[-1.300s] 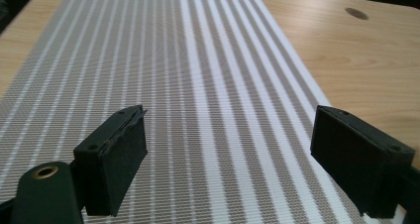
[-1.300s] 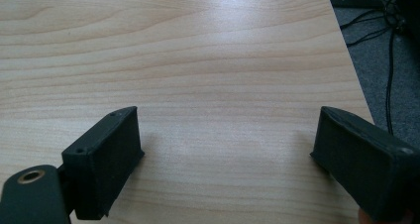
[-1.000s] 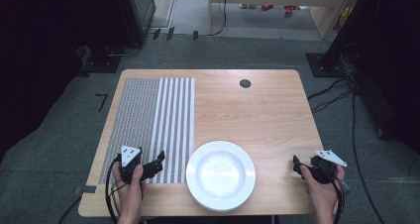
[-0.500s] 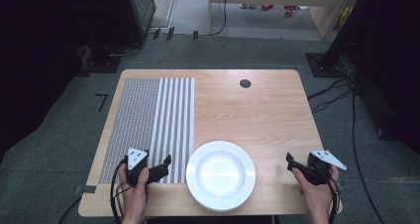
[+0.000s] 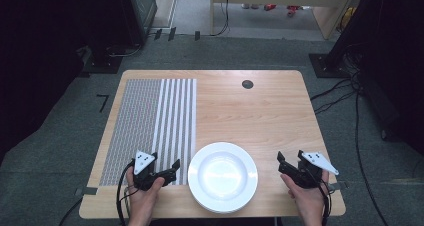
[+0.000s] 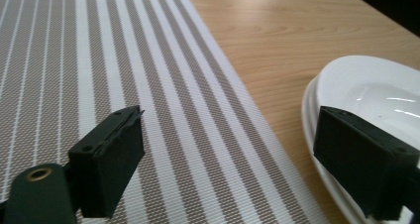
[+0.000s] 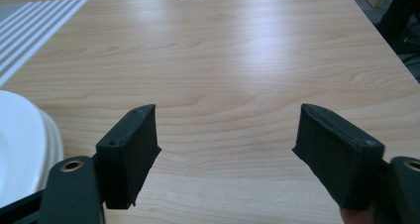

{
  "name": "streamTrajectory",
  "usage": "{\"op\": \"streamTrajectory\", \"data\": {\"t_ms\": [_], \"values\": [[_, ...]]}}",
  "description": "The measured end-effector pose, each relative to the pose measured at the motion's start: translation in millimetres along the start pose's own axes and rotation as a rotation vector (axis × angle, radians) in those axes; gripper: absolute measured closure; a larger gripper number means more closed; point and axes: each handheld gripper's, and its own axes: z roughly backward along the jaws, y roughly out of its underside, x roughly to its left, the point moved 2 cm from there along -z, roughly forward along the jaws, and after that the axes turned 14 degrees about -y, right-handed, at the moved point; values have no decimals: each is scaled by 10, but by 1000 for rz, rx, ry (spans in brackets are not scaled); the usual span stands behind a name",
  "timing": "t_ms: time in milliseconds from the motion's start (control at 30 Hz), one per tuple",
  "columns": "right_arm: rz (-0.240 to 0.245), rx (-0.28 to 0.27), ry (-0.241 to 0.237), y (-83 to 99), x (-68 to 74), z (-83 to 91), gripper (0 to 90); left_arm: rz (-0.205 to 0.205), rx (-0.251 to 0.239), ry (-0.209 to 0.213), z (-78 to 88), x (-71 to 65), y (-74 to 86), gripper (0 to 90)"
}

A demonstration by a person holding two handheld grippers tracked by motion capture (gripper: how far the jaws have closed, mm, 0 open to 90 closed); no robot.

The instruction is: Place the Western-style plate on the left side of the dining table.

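Plates (image 5: pixel 223 176): 2 stacked; tools: 2.

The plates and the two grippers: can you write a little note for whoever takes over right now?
Left gripper: jaws open, nothing between them, hovering over the striped placemat at the left rim of the white plates.
Right gripper: jaws open though just closing a bit, empty, over bare table to the right of the plates and apart from them.
Things: the plates sit stacked at the near edge of the table, beside the placemat, not on it.
Done: nothing gripped or lifted yet.
Left: probably take hold of a plate; the placemat looks like the likely spot for it.
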Motion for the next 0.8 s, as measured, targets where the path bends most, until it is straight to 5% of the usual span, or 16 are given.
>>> {"op": "streamTrajectory", "data": {"t_ms": [267,567,800], "values": [[-3,-28,-76,-14,184,7,346,8,-1,61,31,-111,-9,111],[-26,-43,-189,45,357,-43,563,4,30,120,15,-226,20,143],[-74,-27,-240,98,433,-88,625,9,68,121,-5,-269,54,148]]}}
